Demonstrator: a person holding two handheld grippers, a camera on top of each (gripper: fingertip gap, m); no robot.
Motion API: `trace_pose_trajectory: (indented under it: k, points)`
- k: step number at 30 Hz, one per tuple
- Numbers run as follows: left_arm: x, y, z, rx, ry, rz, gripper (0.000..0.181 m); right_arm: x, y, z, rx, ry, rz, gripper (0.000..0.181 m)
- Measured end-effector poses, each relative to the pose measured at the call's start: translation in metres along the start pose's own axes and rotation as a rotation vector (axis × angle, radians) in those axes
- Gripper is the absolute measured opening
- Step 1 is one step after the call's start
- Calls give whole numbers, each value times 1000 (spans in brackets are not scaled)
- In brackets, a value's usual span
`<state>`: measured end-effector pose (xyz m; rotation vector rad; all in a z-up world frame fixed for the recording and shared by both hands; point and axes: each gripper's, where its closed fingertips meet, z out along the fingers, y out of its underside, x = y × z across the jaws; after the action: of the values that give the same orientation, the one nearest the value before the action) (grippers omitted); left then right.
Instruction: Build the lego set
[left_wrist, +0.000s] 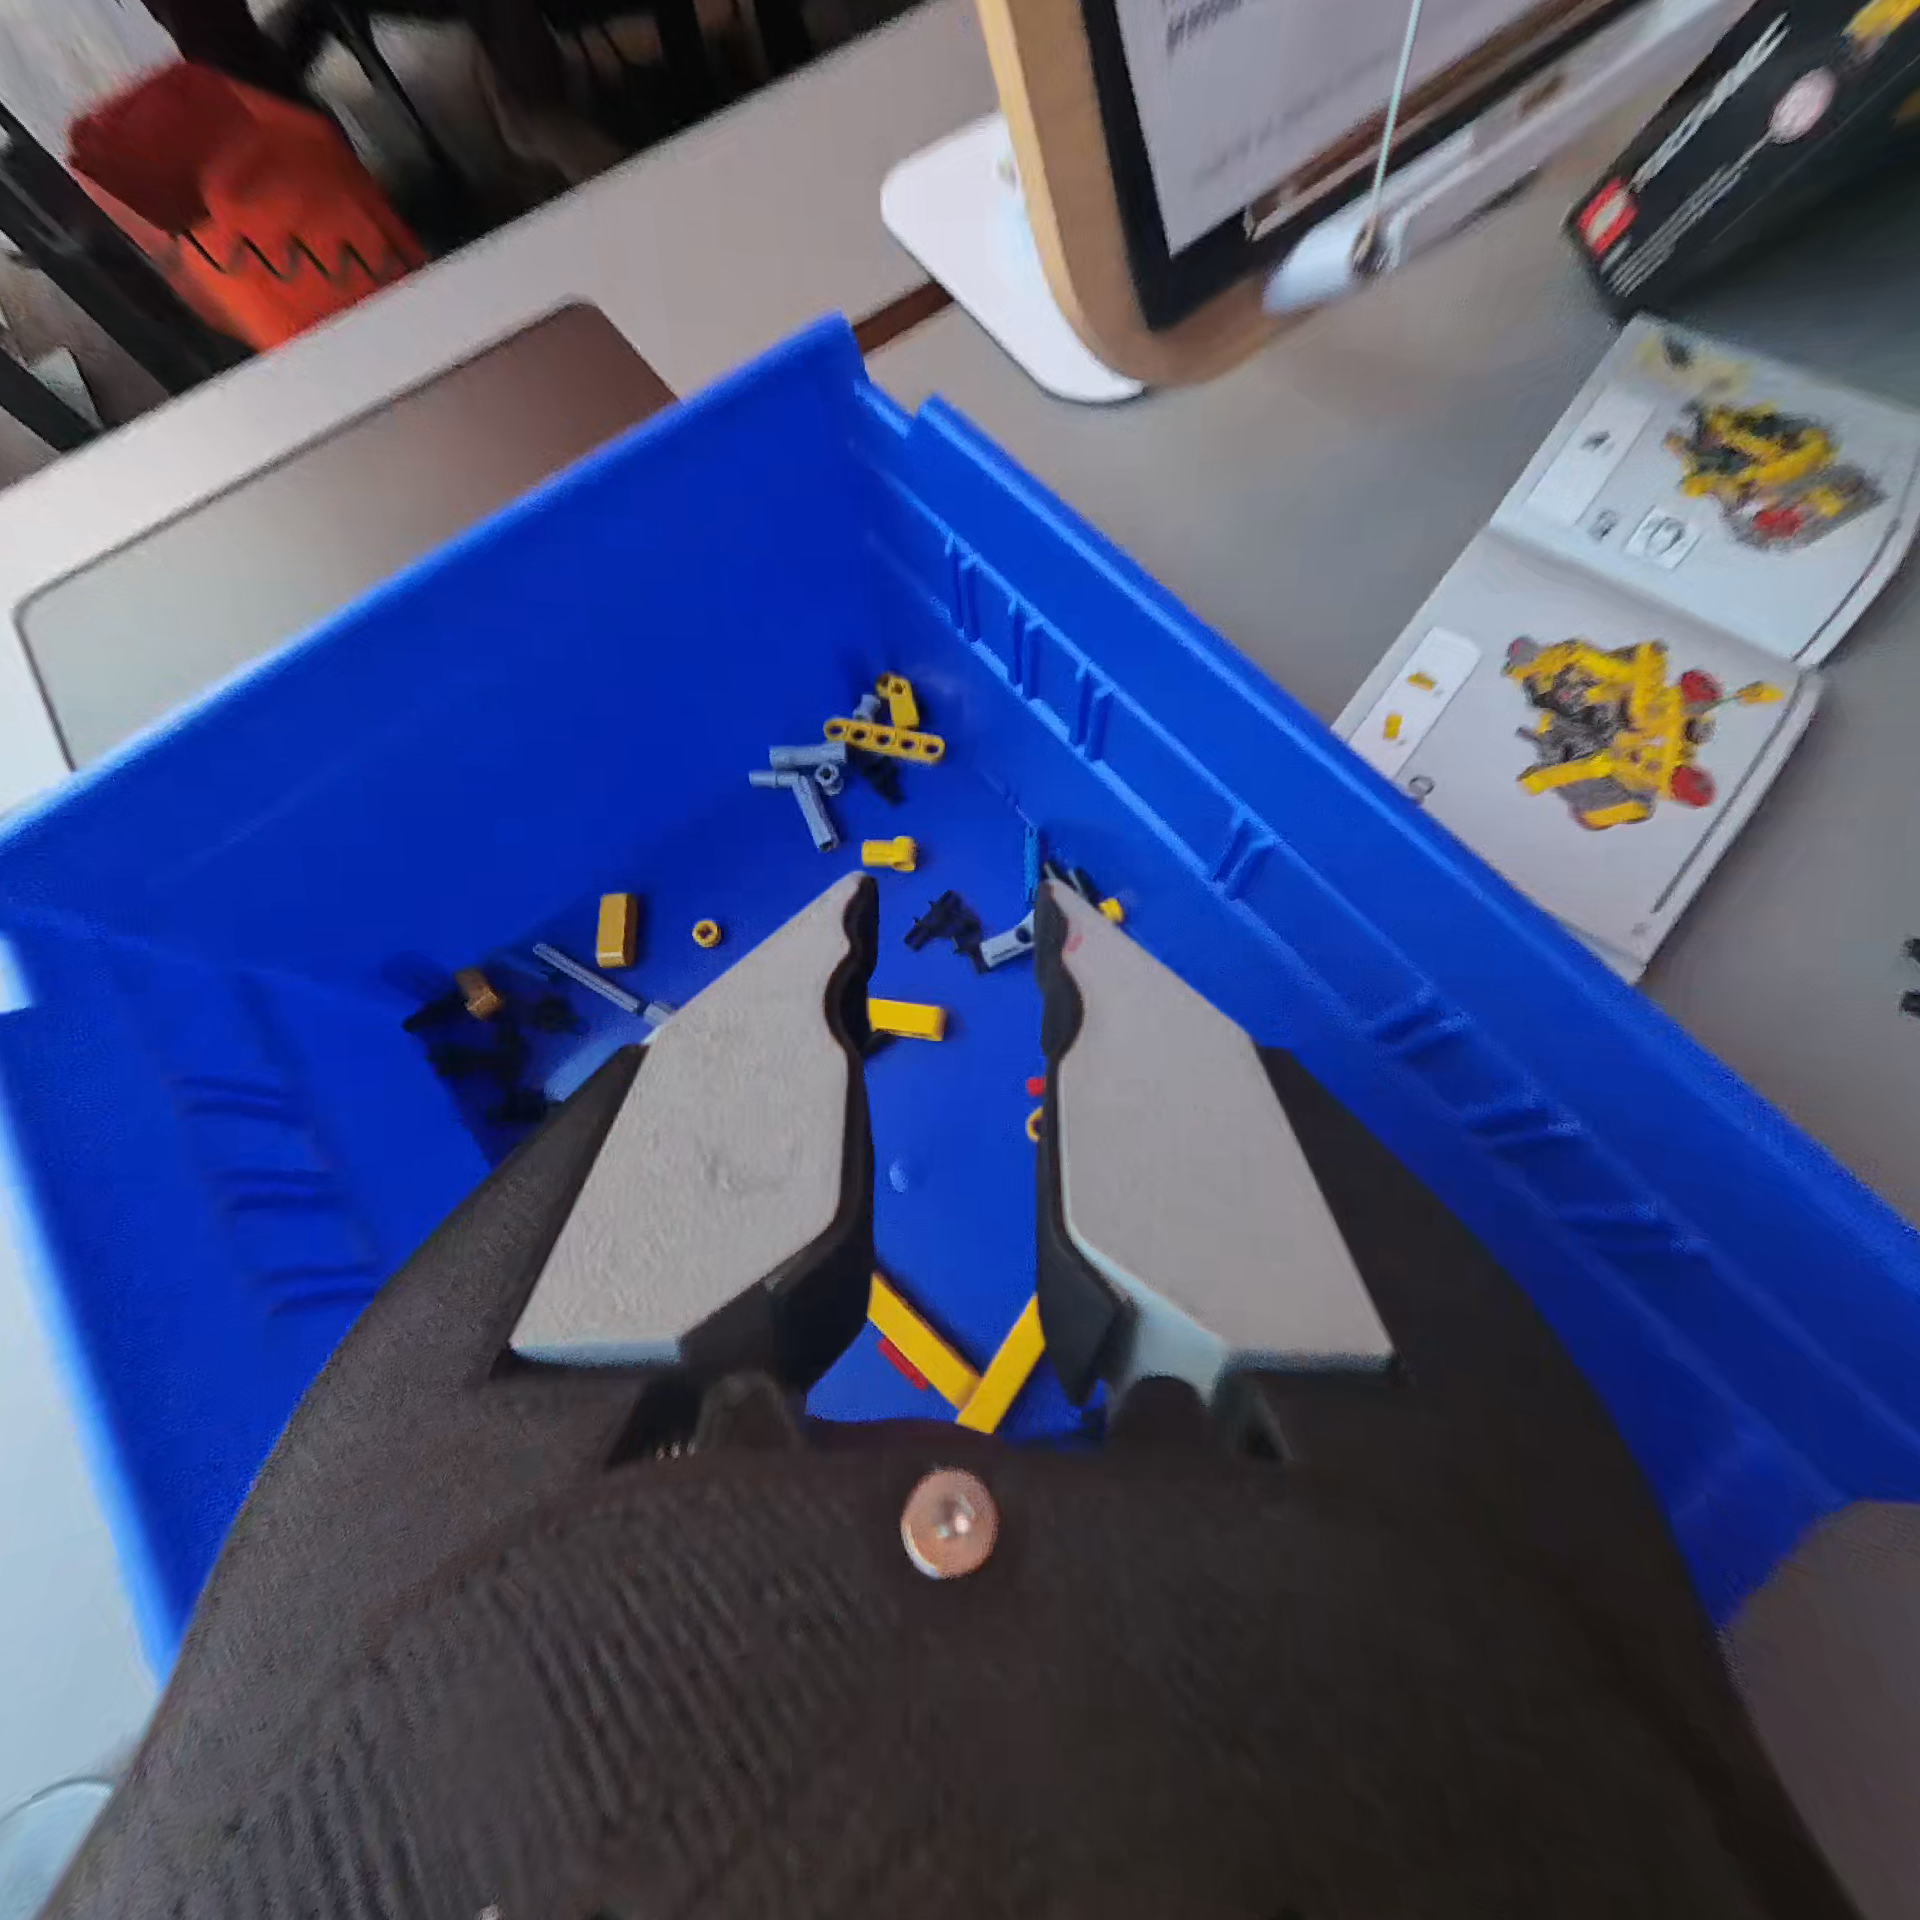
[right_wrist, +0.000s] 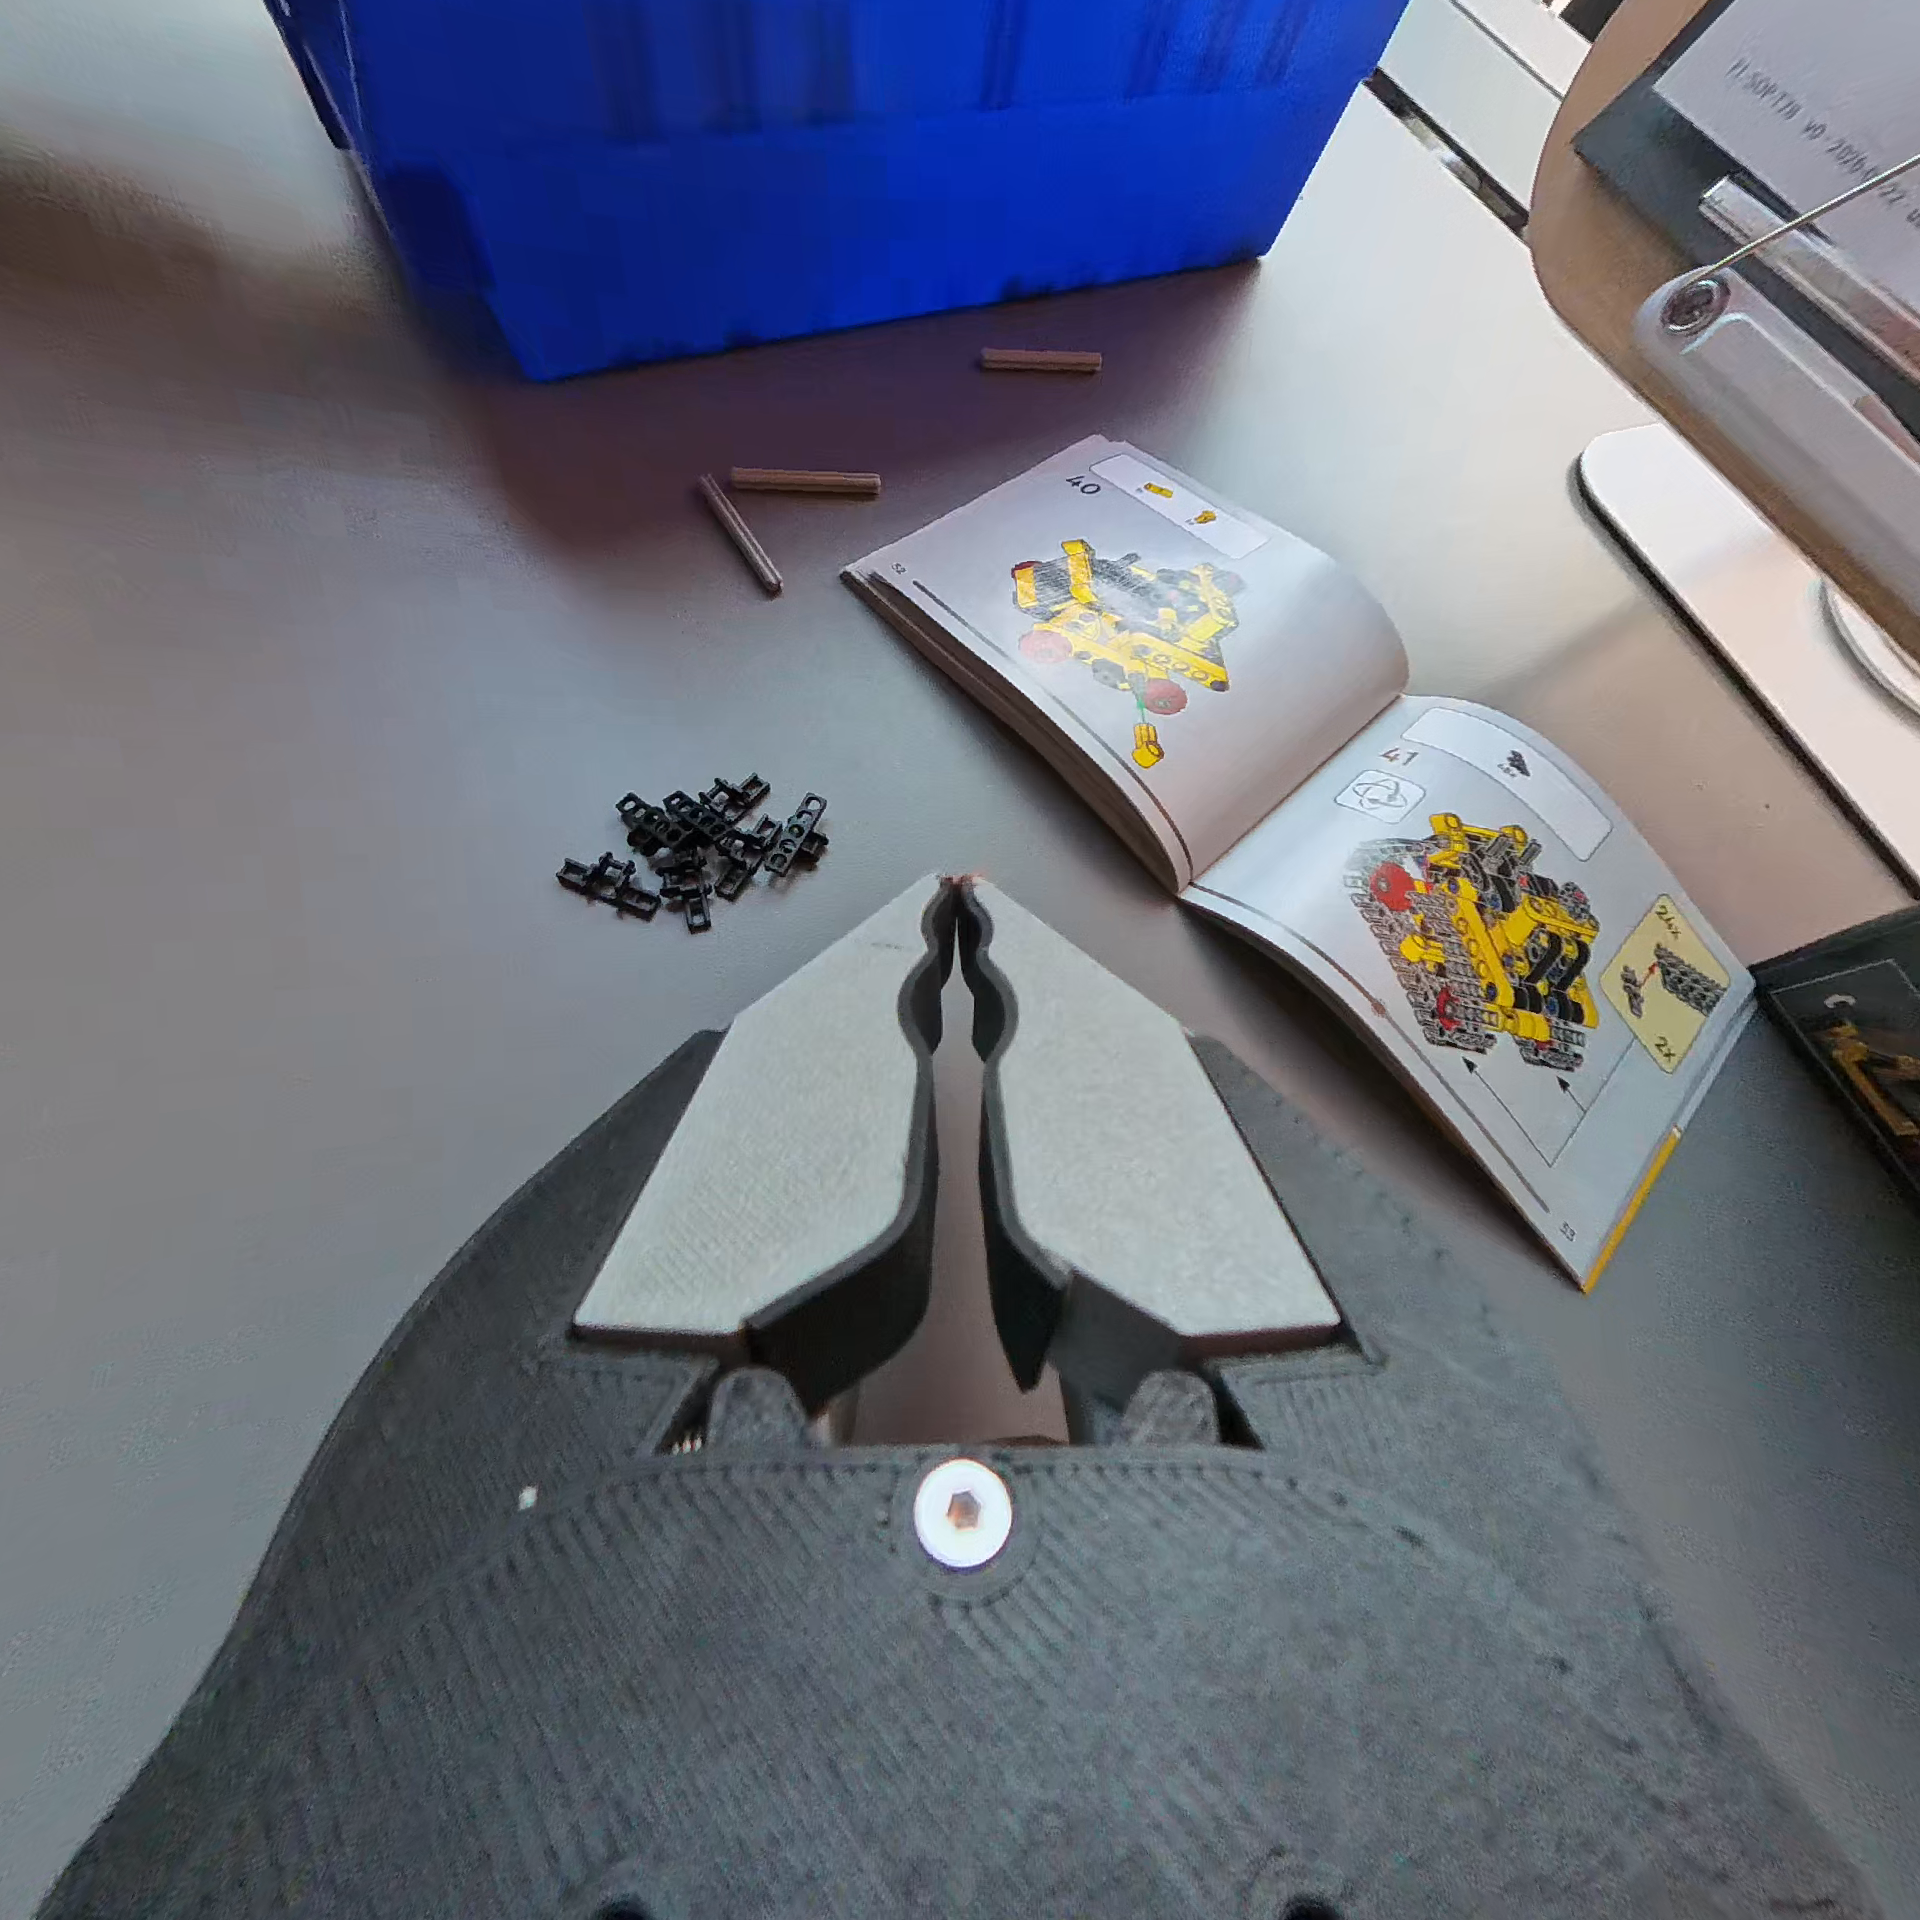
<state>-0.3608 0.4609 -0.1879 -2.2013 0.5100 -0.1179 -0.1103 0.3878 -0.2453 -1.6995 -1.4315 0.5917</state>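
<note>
My left gripper (left_wrist: 951, 894) is open and empty, held over the inside of a blue bin (left_wrist: 1299, 790). Loose lego parts lie on the bin floor: a yellow beam (left_wrist: 883, 739), grey connectors (left_wrist: 810, 800), a yellow brick (left_wrist: 615, 928), a yellow piece (left_wrist: 906, 1018) between my fingers, and black pins (left_wrist: 940, 920). My right gripper (right_wrist: 954, 883) is shut with nothing seen in it, above the grey table. A pile of black track links (right_wrist: 696, 844) lies just left of its tips. The open instruction booklet (right_wrist: 1288, 831) lies to its right.
Three brown axle rods (right_wrist: 805, 480) lie on the table between the bin (right_wrist: 831, 208) and the booklet. A tablet on a white stand (left_wrist: 1091, 208) and a black lego box (left_wrist: 1756, 135) stand at the back. A laptop (left_wrist: 312, 499) lies behind the bin. Across from one pair of fingers to the other is roughly 25 centimetres.
</note>
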Motion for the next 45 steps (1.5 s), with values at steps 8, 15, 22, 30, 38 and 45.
trace_pose_trajectory:
  k: [8,15,22,30,38,45]
  points:
    - [-3,44,57,-330,103,58,24,4,-1,-4,12,23,5,0]
    - [-7,52,63,-342,128,29,24,1,0,-1,3,6,-2,0]
    - [-8,47,68,-364,147,99,26,2,0,-3,5,11,2,0]
    - [-9,50,67,-391,192,124,24,2,0,-3,3,6,-6,0]
    - [-7,51,65,-372,231,131,17,1,0,-3,3,6,-11,0]
    - [-8,49,62,-358,253,130,3,3,-1,-5,7,16,-16,0]
